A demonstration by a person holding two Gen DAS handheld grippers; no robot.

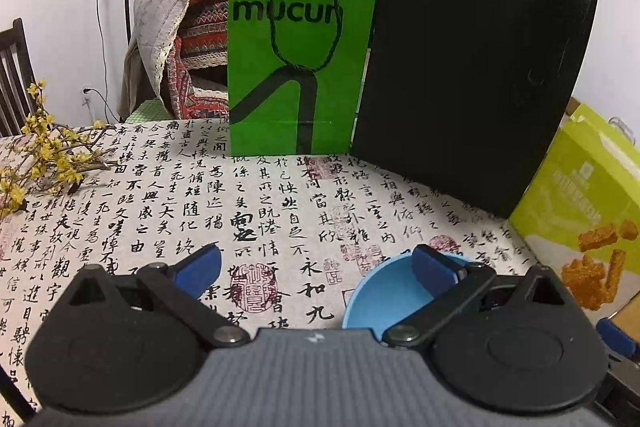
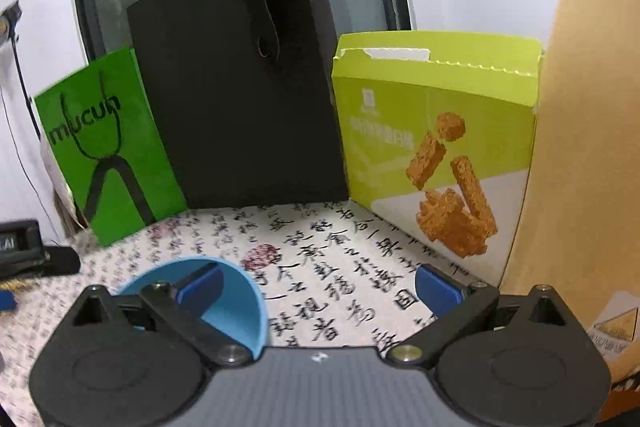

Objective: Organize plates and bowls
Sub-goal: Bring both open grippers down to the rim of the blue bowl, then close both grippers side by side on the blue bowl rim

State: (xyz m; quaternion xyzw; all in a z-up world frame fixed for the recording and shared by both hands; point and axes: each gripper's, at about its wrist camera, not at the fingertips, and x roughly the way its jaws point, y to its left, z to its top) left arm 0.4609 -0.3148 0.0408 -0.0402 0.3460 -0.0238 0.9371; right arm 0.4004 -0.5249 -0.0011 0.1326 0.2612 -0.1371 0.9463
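— One bowl (image 1: 380, 291) is all I can spot, a blue one, low and right of middle in the left view, low left in the right view. No plates anywhere.

— And the tools?

— Both spread wide, holding nothing. The left tool (image 1: 316, 267) has its right pad (image 1: 434, 269) over the bowl's mouth, but whether it touches the rim I can't tell. The right tool (image 2: 318, 285) has its left pad (image 2: 202, 287) over the same bowl.

— So both are at one bowl. That looks like trouble.

— I'd guess so. If both close on it, they could pull against each other, or knock together. And a pad pressing on one side of the rim might tip it or skid it across the desk (image 1: 280, 211).

— The cloth?

— Printed with calligraphy, and it could bunch if the bowl is dragged.

— What's around it?

— Along the back: a green bag (image 1: 300, 67) upper middle in the left view, a black bag (image 1: 472, 75) beside it on the right, a snack box (image 2: 436, 147) at the right of the right view. They wall off the far side, so little room to push forward. Yellow blossom twigs (image 1: 44, 155) lie at the left edge, well apart from the bowl.

— Anything right in the way?

— Not between the pads and the bowl, as far as I see.
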